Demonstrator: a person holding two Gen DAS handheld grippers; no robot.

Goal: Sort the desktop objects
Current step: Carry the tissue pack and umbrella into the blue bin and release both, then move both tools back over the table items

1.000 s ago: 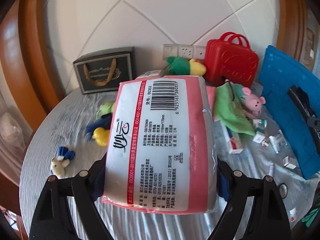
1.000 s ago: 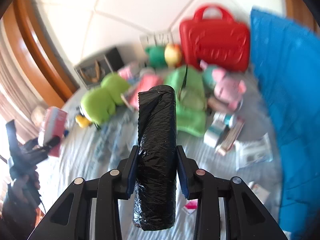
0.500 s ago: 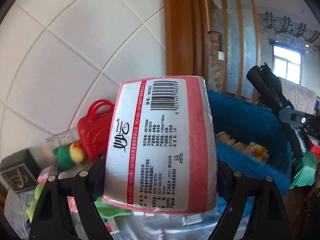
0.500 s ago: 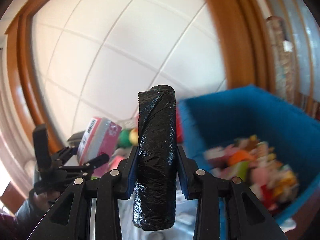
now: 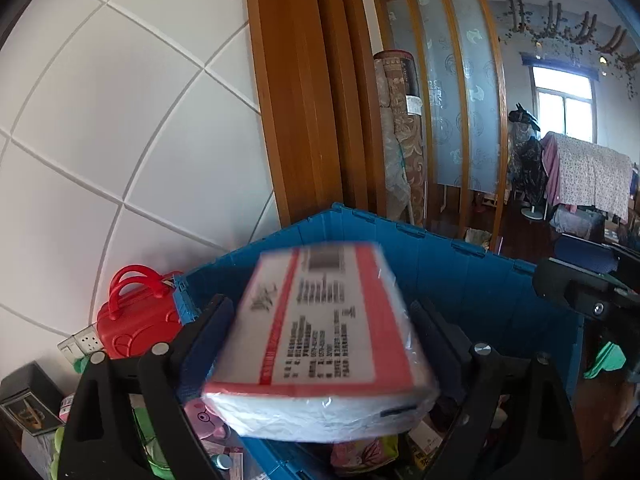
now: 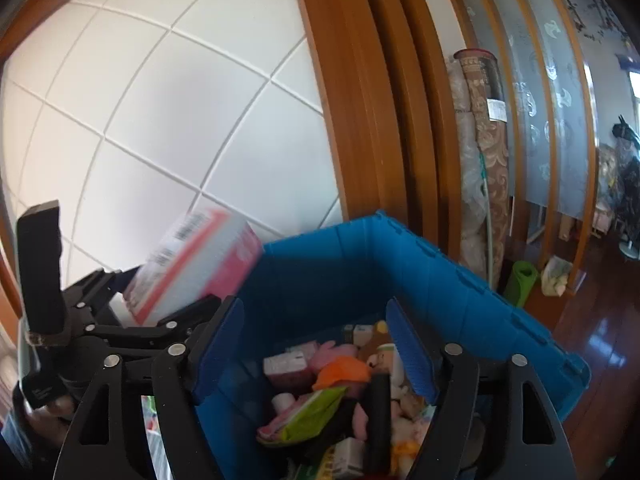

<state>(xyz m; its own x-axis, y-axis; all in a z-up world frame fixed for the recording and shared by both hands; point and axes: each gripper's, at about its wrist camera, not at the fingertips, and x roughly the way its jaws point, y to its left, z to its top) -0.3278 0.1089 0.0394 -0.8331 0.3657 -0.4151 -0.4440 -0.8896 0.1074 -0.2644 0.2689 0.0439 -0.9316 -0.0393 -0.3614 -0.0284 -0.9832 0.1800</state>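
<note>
While both grippers hang over the blue crate (image 6: 460, 292), the step in hand looks like the drop-off: release and clear.

Crate: open top, near-left corner under the left gripper (image 5: 320, 340), far corner toward the wooden frame. Already heaped with soft toys and small boxes, so anything landing on the pile can roll. Aim for the middle, not the rim.

Tissue pack (image 5: 320, 332): large, pink-and-white, tilted and motion-blurred between the left jaws. Those jaws have just been opening and a gap shows on the pack's right side, so I read it as released and tipping forward. In the right view it sits above the crate's left wall (image 6: 192, 264); risk is it catches that wall and falls outside. Hold the hand steady until it clears the fingers.

Right gripper (image 6: 316, 344): jaws have just been opening, now wide apart, nothing between the pads.

Black roll (image 6: 378, 420): lying in the crate on the pile, below the right fingers. Looks done.
</note>
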